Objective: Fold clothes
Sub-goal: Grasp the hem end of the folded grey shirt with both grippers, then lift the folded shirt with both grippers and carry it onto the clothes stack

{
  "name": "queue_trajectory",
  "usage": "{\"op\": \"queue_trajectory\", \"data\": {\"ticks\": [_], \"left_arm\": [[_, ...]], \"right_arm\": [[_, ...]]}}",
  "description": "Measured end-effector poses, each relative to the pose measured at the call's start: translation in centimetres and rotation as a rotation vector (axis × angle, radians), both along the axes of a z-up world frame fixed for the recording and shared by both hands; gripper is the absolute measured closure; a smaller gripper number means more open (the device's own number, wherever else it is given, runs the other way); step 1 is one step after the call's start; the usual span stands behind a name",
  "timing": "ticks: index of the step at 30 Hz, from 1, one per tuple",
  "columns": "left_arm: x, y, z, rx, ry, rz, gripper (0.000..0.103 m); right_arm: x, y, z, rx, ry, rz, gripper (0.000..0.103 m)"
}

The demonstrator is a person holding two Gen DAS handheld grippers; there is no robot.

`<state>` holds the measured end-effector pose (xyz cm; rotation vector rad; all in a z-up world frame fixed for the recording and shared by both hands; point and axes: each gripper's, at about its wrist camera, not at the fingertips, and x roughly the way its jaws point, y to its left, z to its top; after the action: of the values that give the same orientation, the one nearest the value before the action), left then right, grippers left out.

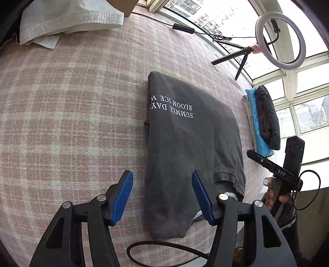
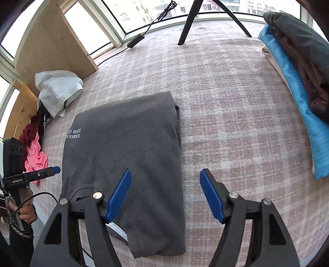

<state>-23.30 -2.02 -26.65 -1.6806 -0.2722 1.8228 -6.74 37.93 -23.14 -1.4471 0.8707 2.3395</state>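
Your left gripper (image 1: 162,197) hangs with its blue pads spread apart and nothing pinched between them. The near left corner of the grey T-shirt (image 1: 191,143) lies below the gap: the shirt's left folded edge runs up between the two pads, closer to the right-hand one, which overlaps the cloth in the view. Whether that pad touches the fabric you cannot tell from here.

Your right gripper (image 2: 165,195) is likewise released, pads wide, gripping nothing. The shirt's right folded edge passes under the gap, just inside the left-hand pad, while the right-hand pad stands over the bare pink plaid cover (image 2: 236,106).

The shirt is folded into a long panel that stretches away from both tools, with white lettering reading upside down at the far end. A sleeve hem shows at the near end, and a pale strip peeks out beneath it.

Ahead and to the right of the right gripper sits a stack of folded clothes (image 2: 298,82), blue under dark pieces. Ahead and to the left of the left gripper lies a crumpled white garment (image 1: 67,18). Far left of the right gripper, pink and red clothes (image 2: 34,147) are heaped. A ring light (image 1: 277,39) on a tripod stands ahead, to the right of the left gripper.
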Motion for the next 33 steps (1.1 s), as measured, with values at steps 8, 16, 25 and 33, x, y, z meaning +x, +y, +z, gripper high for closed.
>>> {"op": "queue_trajectory", "data": {"ticks": [8, 16, 25, 33], "left_arm": [[0.0, 2.5, -1.5, -0.038, 0.02, -0.045, 0.039], [1.6, 4.7, -1.0, -0.117, 0.073, -0.15, 0.041], [2.1, 5.2, -1.0, -0.152, 0.115, -0.182, 0.075], [2.1, 5.0, -0.8, -0.078, 0.097, -0.164, 0.087]], "right_arm": [[-1.3, 0.6, -3.1, -0.091, -0.022, -0.019, 0.029], [-2.1, -1.3, -3.5, -0.012, -0.065, 0.072, 0.024], [-3.3, -2.8, -3.6, 0.036, -0.093, 0.18, 0.06], [-3.6, -2.6, -3.6, -0.05, -0.084, 0.094, 0.087]]}}
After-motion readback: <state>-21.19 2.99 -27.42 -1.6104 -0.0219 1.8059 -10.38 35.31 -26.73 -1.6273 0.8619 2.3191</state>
